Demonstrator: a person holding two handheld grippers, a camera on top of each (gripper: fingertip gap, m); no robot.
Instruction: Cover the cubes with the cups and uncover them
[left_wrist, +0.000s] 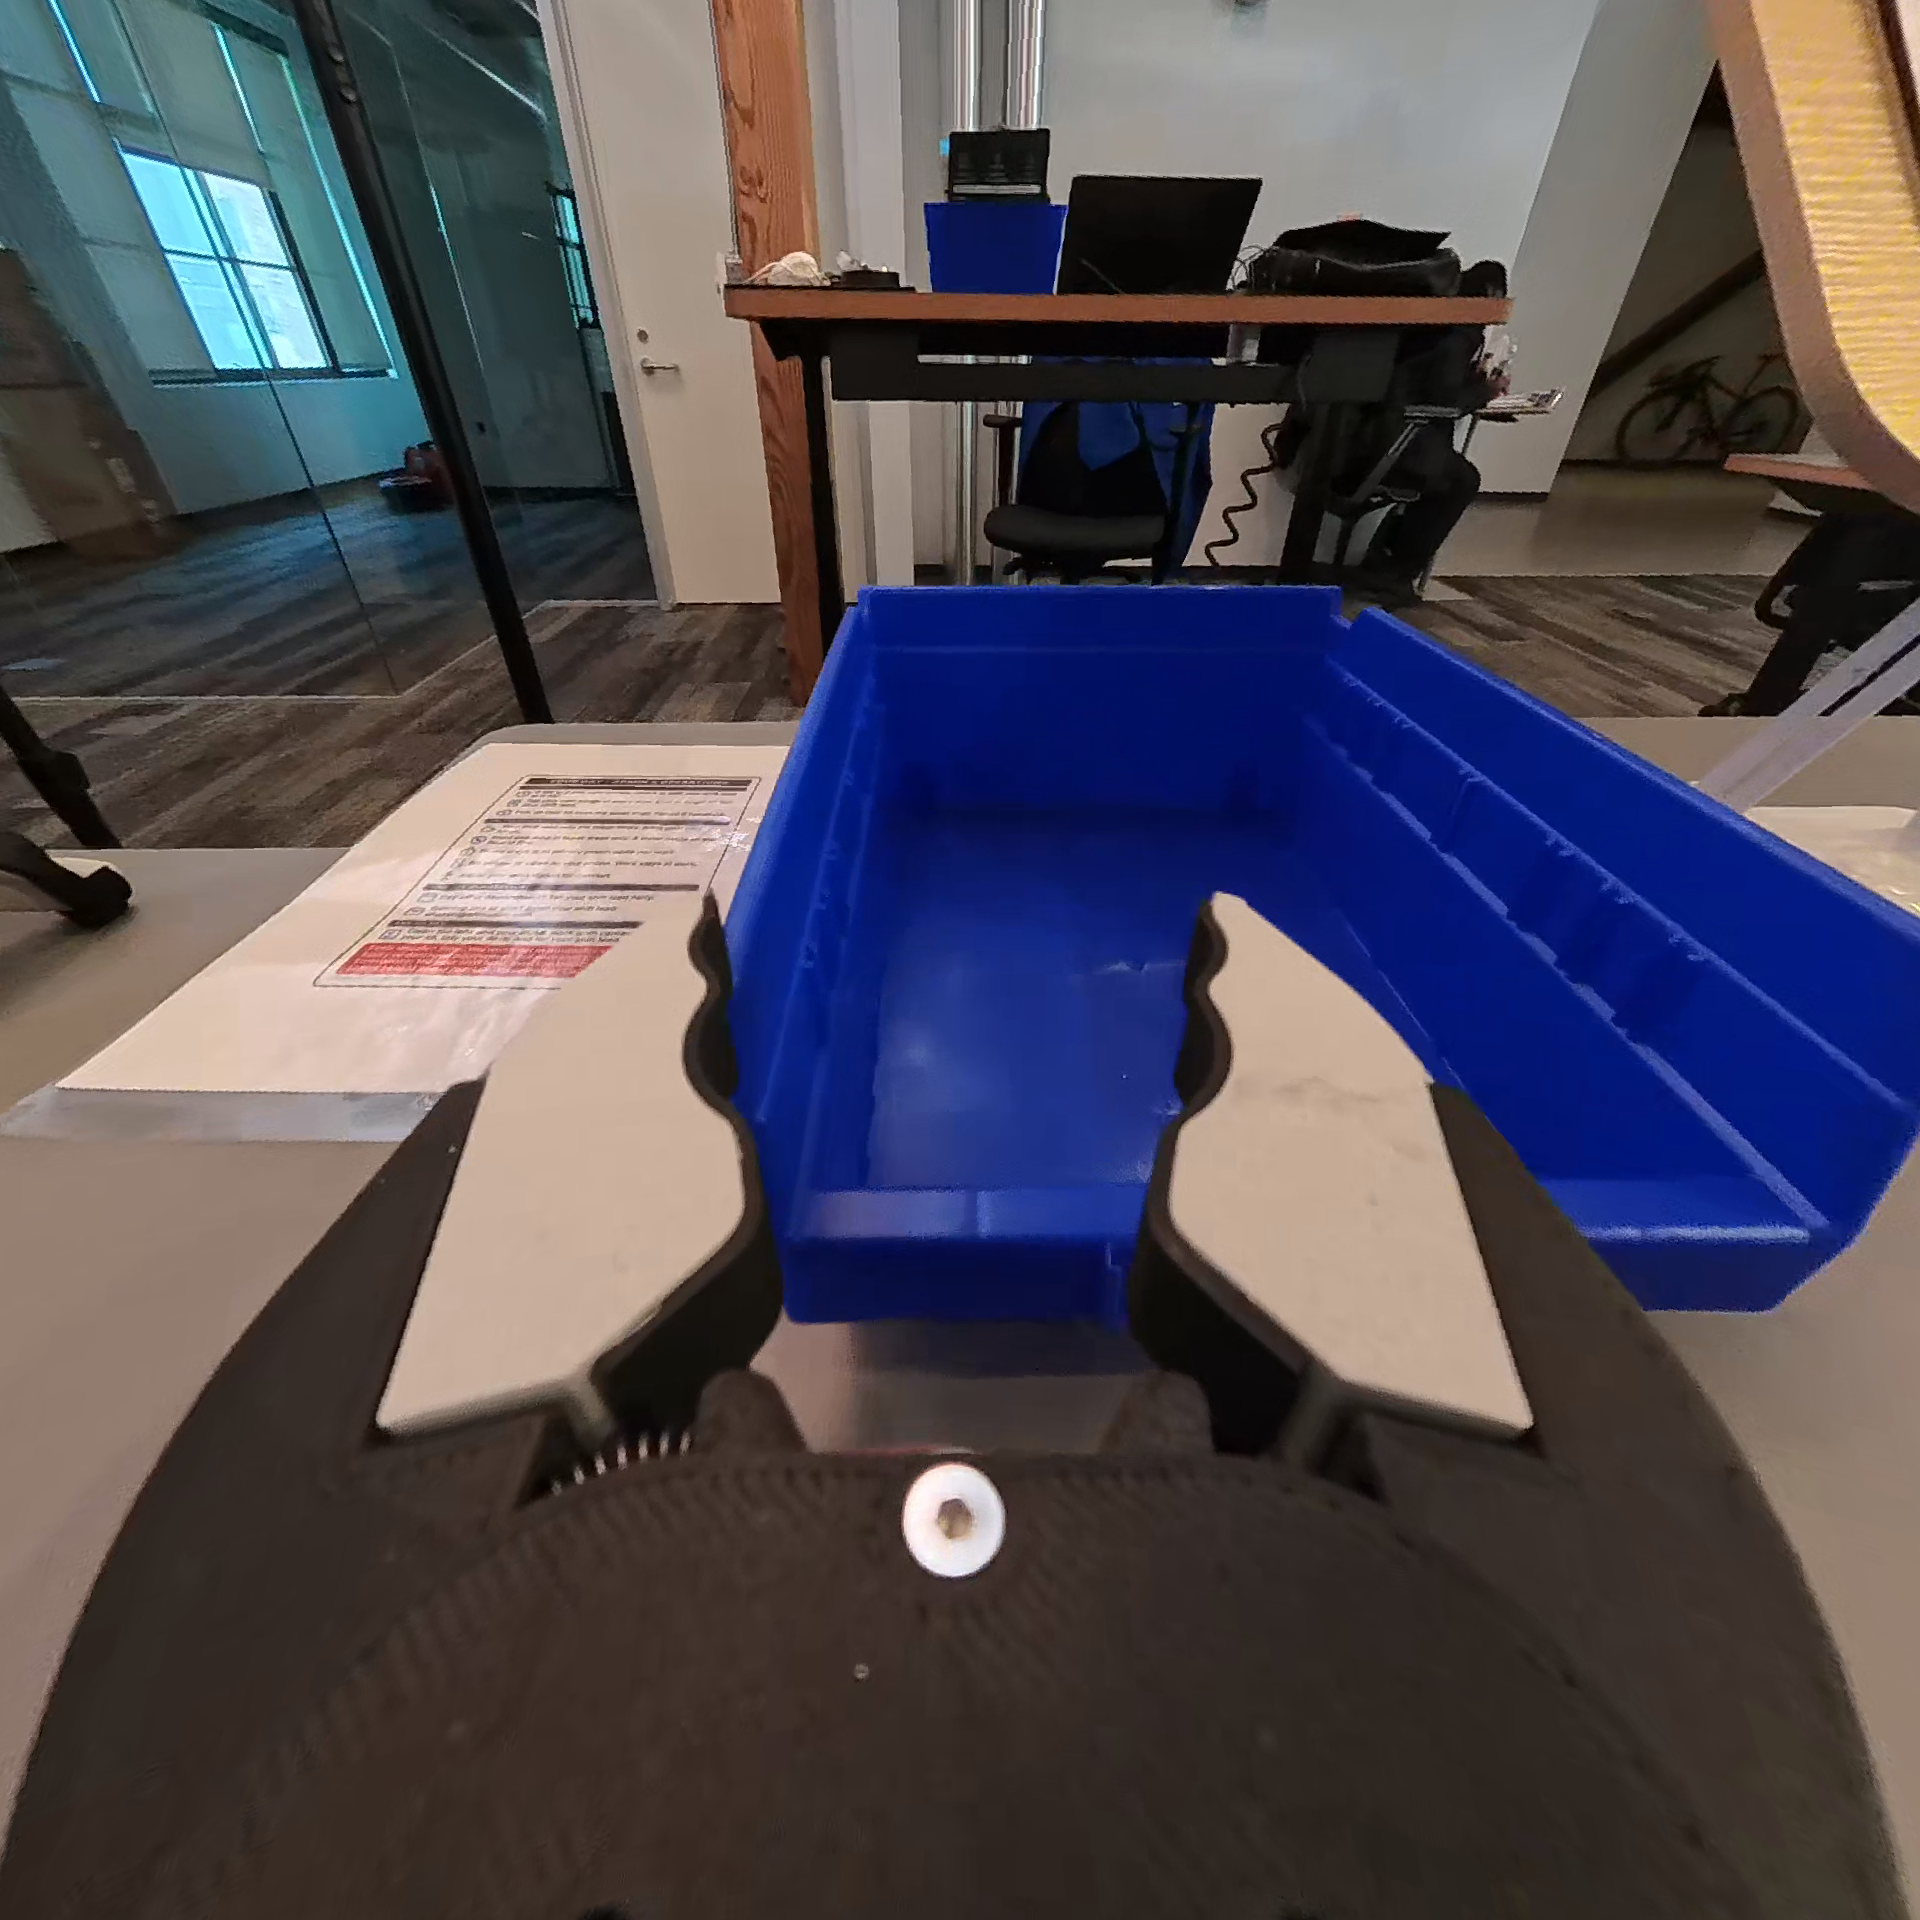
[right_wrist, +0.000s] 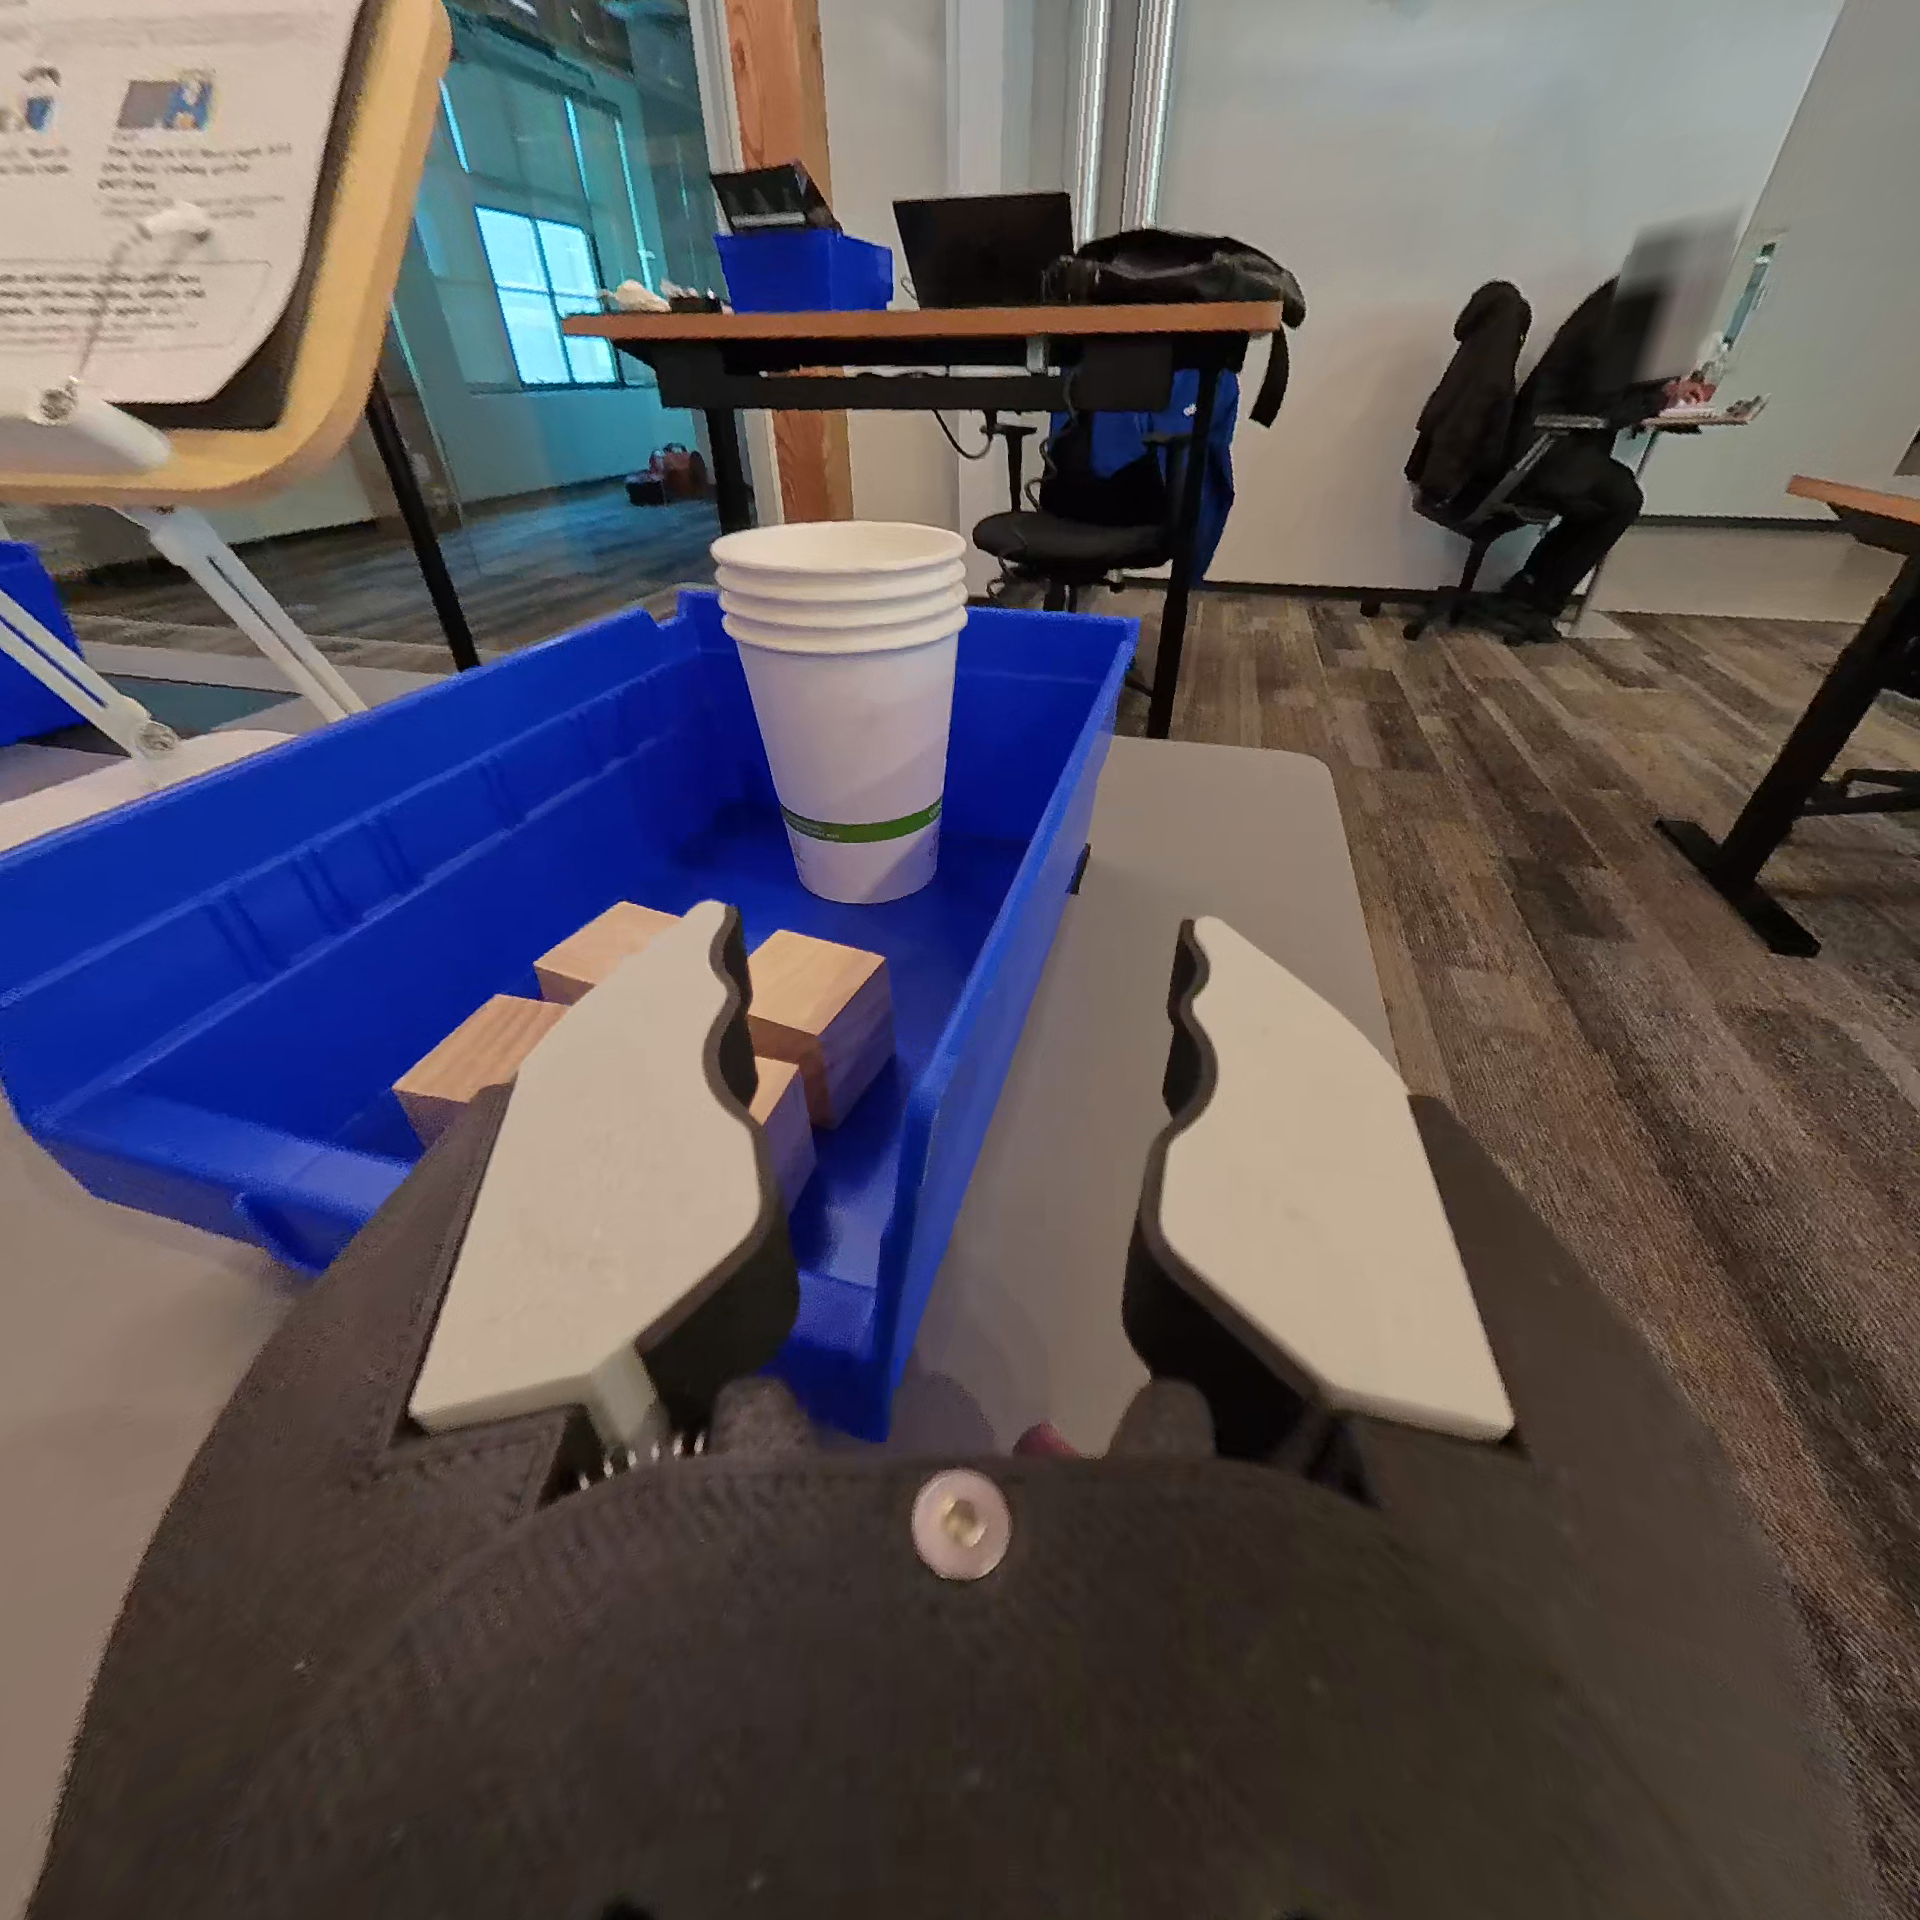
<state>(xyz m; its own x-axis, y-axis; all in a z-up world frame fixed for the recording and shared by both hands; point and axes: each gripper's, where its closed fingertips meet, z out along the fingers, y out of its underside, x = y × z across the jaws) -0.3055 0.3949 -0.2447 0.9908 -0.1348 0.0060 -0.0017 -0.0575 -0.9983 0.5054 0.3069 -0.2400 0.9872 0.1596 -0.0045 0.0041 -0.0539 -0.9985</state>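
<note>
A laminated sheet (left_wrist: 447, 925) lay flat on the grey table (left_wrist: 156, 1299), at nine o'clock from an empty blue bin (left_wrist: 997, 1039). Up at twelve o'clock stood a wooden desk (left_wrist: 1112, 308) carrying a dark laptop (left_wrist: 1153, 234), with a black office chair (left_wrist: 1081, 520) beneath. At two o'clock in the right view, a seated person (right_wrist: 1590, 457) worked.

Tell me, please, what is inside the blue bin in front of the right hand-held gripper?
The blue bin holds a stack of white paper cups, standing upright, and wooden cubes. The right hand-held gripper hides part of the cubes, so their count is uncertain.
</note>
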